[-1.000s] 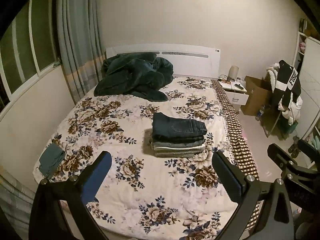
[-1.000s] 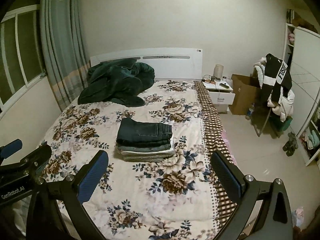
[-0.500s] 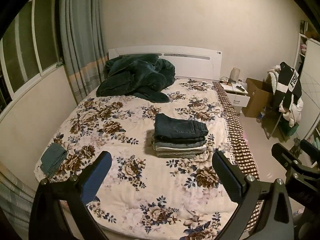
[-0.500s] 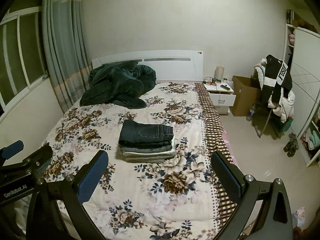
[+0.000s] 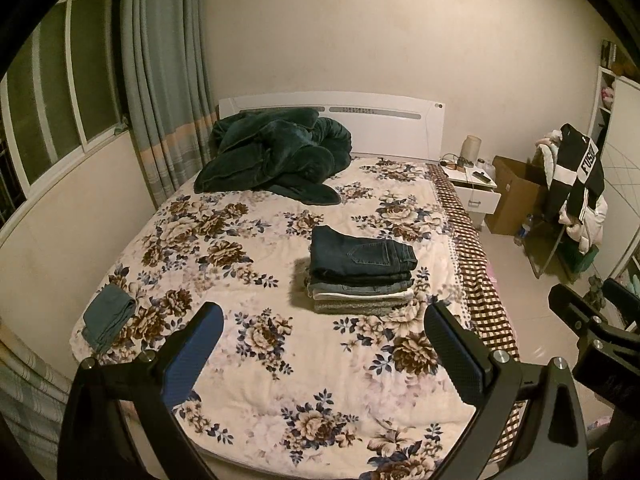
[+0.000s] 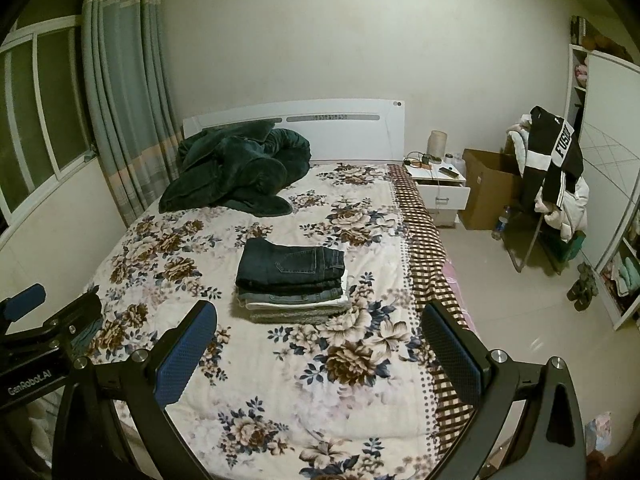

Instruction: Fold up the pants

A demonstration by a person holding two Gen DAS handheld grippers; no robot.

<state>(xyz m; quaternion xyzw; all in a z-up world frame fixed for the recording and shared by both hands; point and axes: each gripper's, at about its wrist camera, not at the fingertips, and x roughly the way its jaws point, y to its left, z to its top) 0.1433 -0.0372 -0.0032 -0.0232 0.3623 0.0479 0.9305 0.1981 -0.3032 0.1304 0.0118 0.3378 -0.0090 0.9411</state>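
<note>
The scene was a bedroom with plain walls, a curtained window (image 5: 160, 92) on the left side and a tiled floor to the right of a bed (image 5: 280, 380) covered by a floral quilt.

Left gripper (image 5: 324, 340): both jaws stood wide apart, released, with nothing between them. It hung above the foot edge of the bed, clear of the quilt.

Right gripper (image 6: 318, 342): jaws likewise spread and empty, held above the foot edge, toward the bed's right side. Each gripper showed at the margin of the other's view.

Stack of folded pants (image 5: 362, 270): it lay on the quilt right of centre, beyond both grippers and well apart from them. A dark blue denim pair formed the top layer, with its back pocket facing up. Lighter denim and pale folded layers lay beneath it, edges roughly aligned.

Small teal folded cloth (image 5: 110, 316): it lay near the left foot corner of the bed, well apart from the stack.

Dark green blanket (image 5: 276, 156): it was heaped at the head-left corner, against the white headboard (image 5: 384, 124).

Nightstand (image 6: 440, 188): it stood beside the head-right corner, with its drawer partly open and small items on top. A cardboard box (image 6: 486, 184) stood just right of it, near a rack draped with a black-and-white jacket (image 6: 554, 156).
</note>
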